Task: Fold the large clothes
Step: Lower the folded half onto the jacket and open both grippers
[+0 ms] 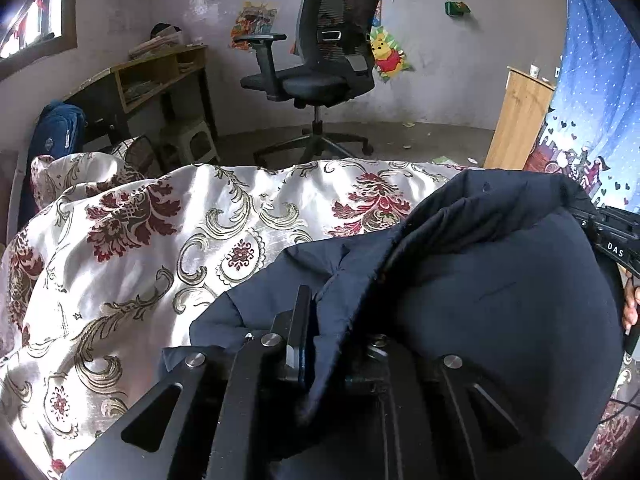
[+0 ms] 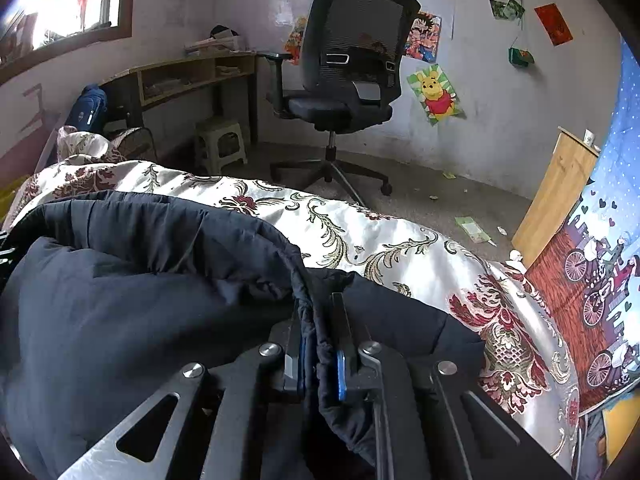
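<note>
A large dark navy padded jacket point(image 1: 492, 280) lies on a bed covered by a white floral bedspread point(image 1: 160, 240). My left gripper point(image 1: 320, 320) is shut on a fold of the jacket's edge; the cloth hides its right finger. In the right wrist view the jacket point(image 2: 140, 300) bulges up at the left. My right gripper point(image 2: 320, 320) is shut on a seamed edge of the jacket, pinched between both fingers. The right gripper's body point(image 1: 612, 236) shows at the right edge of the left wrist view.
A black office chair point(image 1: 332, 60) stands on the floor beyond the bed, with a wooden desk point(image 1: 152, 76) and a plastic stool point(image 1: 192, 140) at the left. A wooden cabinet point(image 1: 520, 116) and a blue patterned curtain point(image 1: 592, 100) are at the right. The bedspread point(image 2: 400, 248) extends rightward.
</note>
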`<state>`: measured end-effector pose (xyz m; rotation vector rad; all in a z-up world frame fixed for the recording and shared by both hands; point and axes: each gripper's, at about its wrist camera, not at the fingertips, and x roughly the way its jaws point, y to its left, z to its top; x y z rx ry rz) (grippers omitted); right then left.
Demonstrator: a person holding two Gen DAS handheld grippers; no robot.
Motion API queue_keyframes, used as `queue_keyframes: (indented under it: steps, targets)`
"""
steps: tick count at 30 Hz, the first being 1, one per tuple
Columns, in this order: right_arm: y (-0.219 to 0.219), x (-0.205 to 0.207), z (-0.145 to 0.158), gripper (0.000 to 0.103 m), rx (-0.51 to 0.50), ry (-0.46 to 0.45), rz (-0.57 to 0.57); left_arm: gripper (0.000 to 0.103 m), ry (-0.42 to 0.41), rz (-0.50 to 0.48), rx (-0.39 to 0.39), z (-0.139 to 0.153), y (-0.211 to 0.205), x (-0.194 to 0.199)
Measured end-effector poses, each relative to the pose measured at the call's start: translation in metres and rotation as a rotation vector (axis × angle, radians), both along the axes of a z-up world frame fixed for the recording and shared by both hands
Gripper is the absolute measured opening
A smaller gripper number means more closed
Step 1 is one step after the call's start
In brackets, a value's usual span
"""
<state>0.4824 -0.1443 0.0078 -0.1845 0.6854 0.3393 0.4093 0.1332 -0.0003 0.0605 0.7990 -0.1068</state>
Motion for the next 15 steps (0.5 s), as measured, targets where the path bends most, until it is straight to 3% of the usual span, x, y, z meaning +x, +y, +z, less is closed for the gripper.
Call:
queue_keyframes:
  steps: [2,3,4,5,6,8,11,15]
  targets:
    - [-0.003,-0.001,0.003,0.026,0.023,-0.001,0.017,0.018,-0.016,0.008,-0.030,0.005,0.002,-0.006]
    - [-0.006,-0.004,0.007,0.032,0.043,-0.015,0.023,0.032,-0.033,0.022,-0.036,0.009,0.003,-0.008]
    - [-0.007,-0.006,0.011,0.046,0.054,-0.030,0.024,0.054,-0.073,0.039,-0.047,0.015,0.006,-0.014]
    - [-0.010,-0.011,0.019,0.059,0.073,-0.058,0.026,0.067,-0.116,0.050,-0.054,0.021,0.008,-0.019]
    - [-0.012,-0.016,0.025,0.062,0.084,-0.081,0.026,0.085,-0.183,0.066,-0.064,0.030,0.010,-0.029]
    - [-0.014,-0.027,0.037,0.069,0.096,-0.132,0.033,0.088,-0.236,0.061,-0.079,0.042,0.012,-0.039]
    - [-0.017,-0.045,0.051,0.085,0.100,-0.180,0.034,0.088,-0.241,0.046,-0.084,0.051,0.008,-0.047]
    - [-0.024,-0.077,0.057,0.098,0.150,-0.209,0.055,0.088,-0.235,-0.038,-0.137,0.053,-0.005,-0.068]
